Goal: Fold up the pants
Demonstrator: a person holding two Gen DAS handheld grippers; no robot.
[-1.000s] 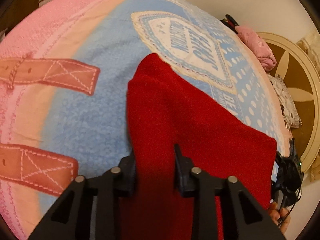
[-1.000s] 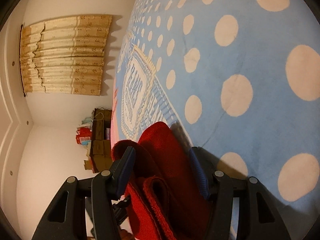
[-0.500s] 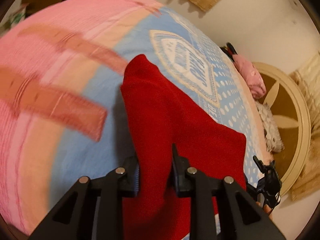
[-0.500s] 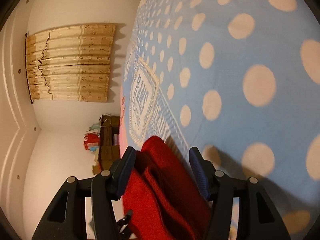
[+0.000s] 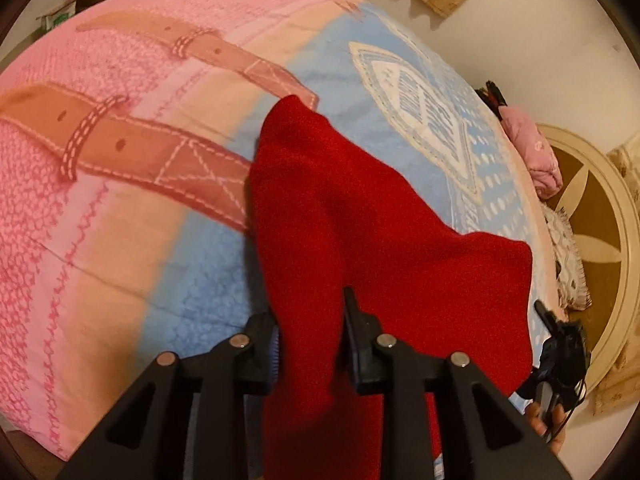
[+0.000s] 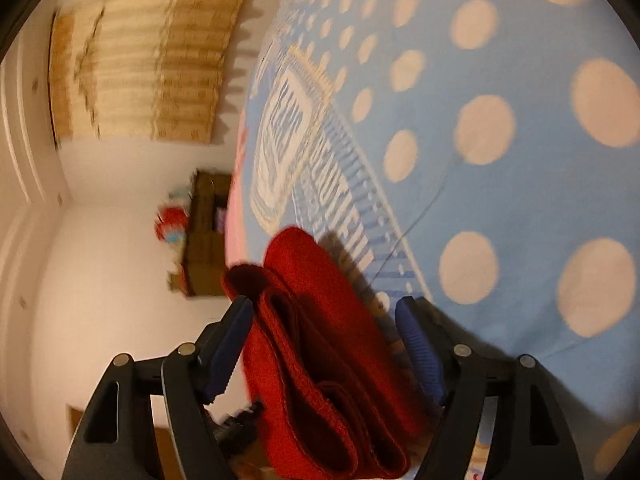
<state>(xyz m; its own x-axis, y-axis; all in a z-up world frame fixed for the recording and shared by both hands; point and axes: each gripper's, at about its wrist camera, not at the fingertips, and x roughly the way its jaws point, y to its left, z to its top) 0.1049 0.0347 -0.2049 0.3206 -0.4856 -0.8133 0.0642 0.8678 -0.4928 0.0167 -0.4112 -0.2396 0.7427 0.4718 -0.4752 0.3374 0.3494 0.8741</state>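
White walls (image 6: pixel 100 280), beige curtain (image 6: pixel 148 64), brown shelf (image 6: pixel 206 236), round headboard (image 5: pixel 600 240)

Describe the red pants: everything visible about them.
The pants are plain bright red, of a thick fleecy-looking fabric. They are lifted and stretched above the blanket. The left gripper is shut on one end. At the other end the layered, hemmed edges sit between the right gripper's fingers, whose jaws stand wide, so a firm grip there is unclear.

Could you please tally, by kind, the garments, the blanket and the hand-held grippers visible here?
Red pants: 1
Patterned blanket: 1
Pink garment by the headboard: 1
Hand-held grippers: 2, left hand-held gripper and right hand-held gripper
Total: 5
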